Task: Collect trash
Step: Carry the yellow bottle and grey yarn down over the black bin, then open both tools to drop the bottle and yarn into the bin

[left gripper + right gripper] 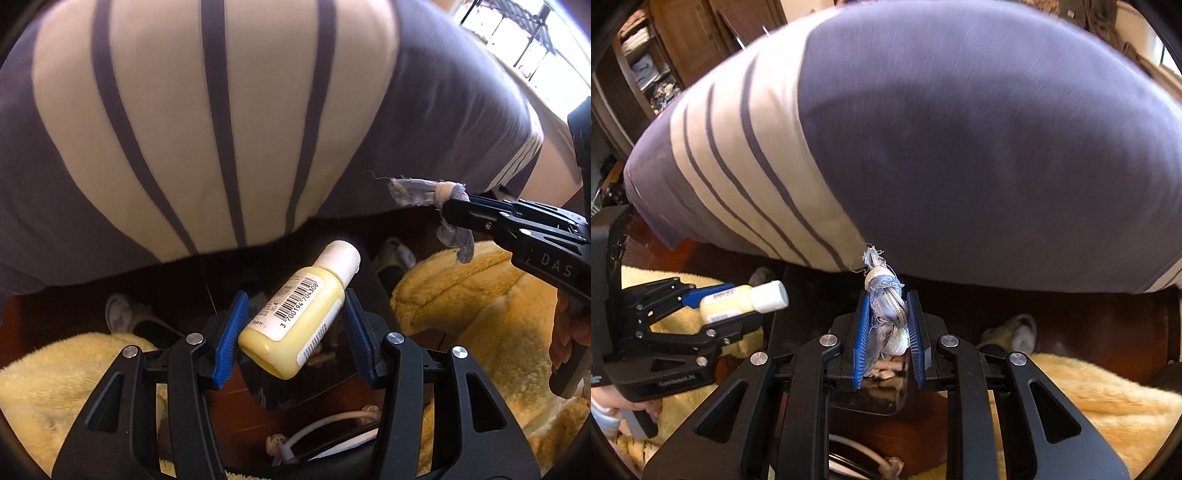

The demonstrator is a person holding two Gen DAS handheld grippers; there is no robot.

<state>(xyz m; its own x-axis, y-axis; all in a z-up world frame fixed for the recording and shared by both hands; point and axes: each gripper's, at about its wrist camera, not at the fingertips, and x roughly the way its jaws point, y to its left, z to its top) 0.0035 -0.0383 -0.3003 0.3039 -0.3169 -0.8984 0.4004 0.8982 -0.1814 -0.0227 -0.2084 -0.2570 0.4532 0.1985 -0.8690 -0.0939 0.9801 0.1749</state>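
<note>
Left tool (291, 325) clamps a small yellow bottle (295, 314) between its blue pads, white cap (340, 258) tilted up and away, barcode label facing the camera. From the right wrist view the same bottle (729, 301) sits in the left tool (713, 306) at the left edge, cap pointing right. Right tool (888, 332) is closed on a frayed blue-grey cloth scrap (886, 317) with a white band; its loose threads stick up past the pads. From the left wrist view the scrap (428, 192) hangs off the right tool (454, 212) tips. Below both tools: yellow fluffy rug (476, 306) on dark wood floor (1089, 317), slippers (395, 254) near the bed edge. Behind, a bed with a purple and cream striped cover (207, 122) fills the frame. Far left in the right wrist view, wooden shelves (646, 70).
</note>
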